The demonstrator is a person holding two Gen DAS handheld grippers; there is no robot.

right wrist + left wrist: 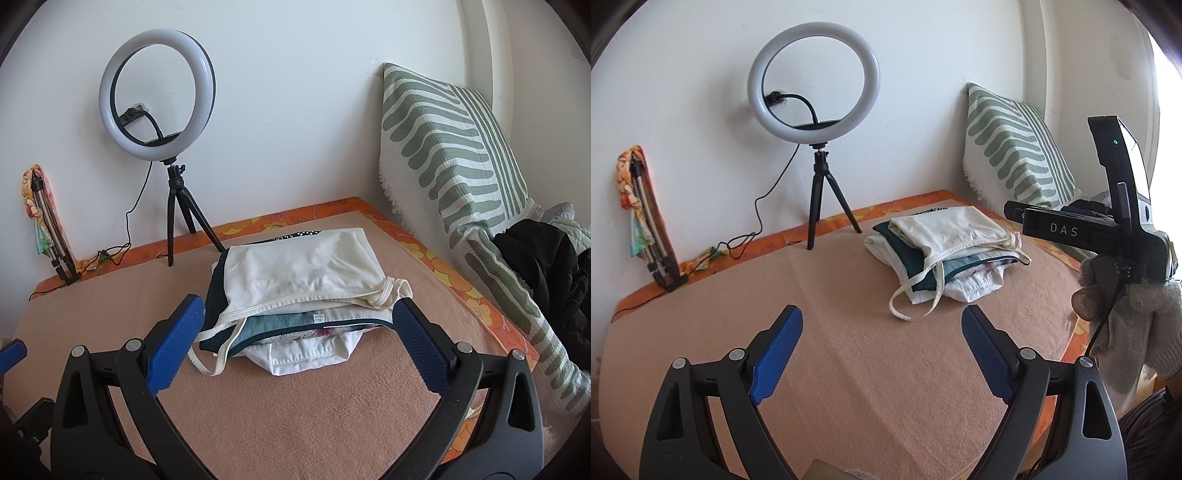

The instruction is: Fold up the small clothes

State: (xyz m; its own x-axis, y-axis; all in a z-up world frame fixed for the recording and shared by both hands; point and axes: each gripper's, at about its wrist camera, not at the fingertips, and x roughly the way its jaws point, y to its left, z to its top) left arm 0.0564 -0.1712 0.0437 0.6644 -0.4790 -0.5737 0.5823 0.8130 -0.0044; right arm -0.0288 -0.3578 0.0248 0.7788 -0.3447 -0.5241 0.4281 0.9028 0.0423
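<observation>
We saw the peach fleece blanket (pixel 295 424) covering the bed, the green-striped white pillow (pixel 443 147) leaning in the corner. Stack of folded small clothes (pixel 295 295), cream top uppermost, sat mid-blanket, near the white ring light on black tripod (pixel 159 96). Our left gripper (pixel 882 332) was spread wide, empty, short of the stack. Right gripper (pixel 297 321) likewise released, fingers flanking the stack's near edge.
</observation>
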